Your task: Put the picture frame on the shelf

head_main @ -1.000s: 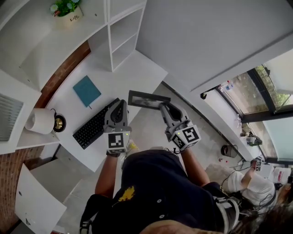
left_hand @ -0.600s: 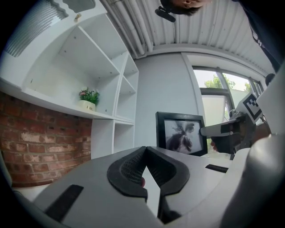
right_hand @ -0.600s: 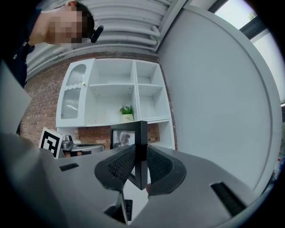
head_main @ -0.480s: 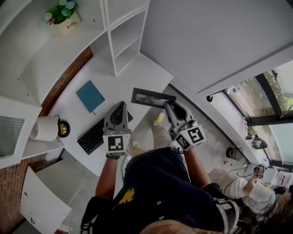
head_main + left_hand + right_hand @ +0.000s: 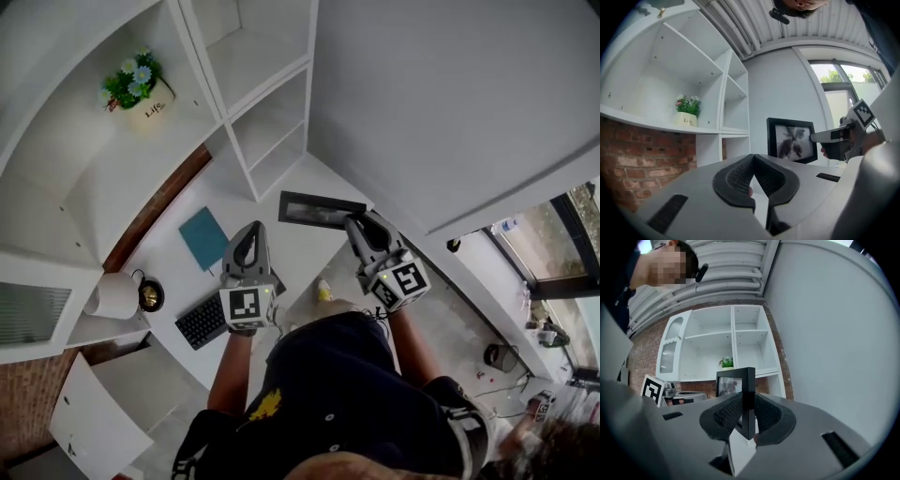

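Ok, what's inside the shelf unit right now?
A flower pot stands in the wide left compartment of the shelf; the narrow ones beside it look bare. The picture frame is not in yet, gripped by the right gripper. Behind the ribbed door, nothing shows.

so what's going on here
A person is holding a claw in each hand. The right claw is shut on the edge of a black picture frame, holding it upright in the air above the white desk, in front of the white shelf unit. The left claw is shut and empty, off to the side of the frame. The frame is not on a shelf yet.
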Motion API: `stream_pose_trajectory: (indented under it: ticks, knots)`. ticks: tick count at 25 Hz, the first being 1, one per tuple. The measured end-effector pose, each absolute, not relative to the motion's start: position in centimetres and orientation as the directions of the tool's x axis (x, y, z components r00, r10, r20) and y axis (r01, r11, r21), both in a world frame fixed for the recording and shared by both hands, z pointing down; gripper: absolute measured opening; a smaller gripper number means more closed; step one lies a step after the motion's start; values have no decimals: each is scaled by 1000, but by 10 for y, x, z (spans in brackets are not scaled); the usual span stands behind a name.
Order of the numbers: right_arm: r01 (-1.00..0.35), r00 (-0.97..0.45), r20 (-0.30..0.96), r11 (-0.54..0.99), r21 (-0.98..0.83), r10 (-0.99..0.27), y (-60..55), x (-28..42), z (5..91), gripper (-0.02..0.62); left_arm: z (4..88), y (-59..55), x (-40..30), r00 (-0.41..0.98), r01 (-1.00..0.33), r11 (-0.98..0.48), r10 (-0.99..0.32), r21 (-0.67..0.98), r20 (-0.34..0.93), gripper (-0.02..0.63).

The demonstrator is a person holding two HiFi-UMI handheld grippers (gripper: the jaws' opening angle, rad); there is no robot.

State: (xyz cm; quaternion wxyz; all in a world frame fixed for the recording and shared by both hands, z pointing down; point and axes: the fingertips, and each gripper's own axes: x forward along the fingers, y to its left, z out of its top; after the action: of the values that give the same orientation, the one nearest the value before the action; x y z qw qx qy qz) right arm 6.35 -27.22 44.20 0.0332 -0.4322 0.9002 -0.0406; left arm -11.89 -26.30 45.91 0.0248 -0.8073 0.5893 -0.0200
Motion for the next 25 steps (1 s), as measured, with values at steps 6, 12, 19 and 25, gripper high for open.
stream_pose_trajectory:
  ticks: [6,12,19,25]
  knots:
    - [-743,-669,-35,669,-18,-743,-326,62,422,77,433,-314,-119,262,-962,-259,-964,-81,-32,18]
    - [-696,-716,-33,716,-53,-698,-359,57,409,77,428,-341,-116,264,-956,-261,-964,-132,-7,18]
    - [-644,-761,-65,764,-47,-645,-391,49,389,77,406,-365,-111,260,-954,-252,-965,-162,-29,18]
    - [-612,-787,-77,790,-28,-613,-410,44,371,77,389,-384,-106,259,-950,-249,-965,-186,-31,18]
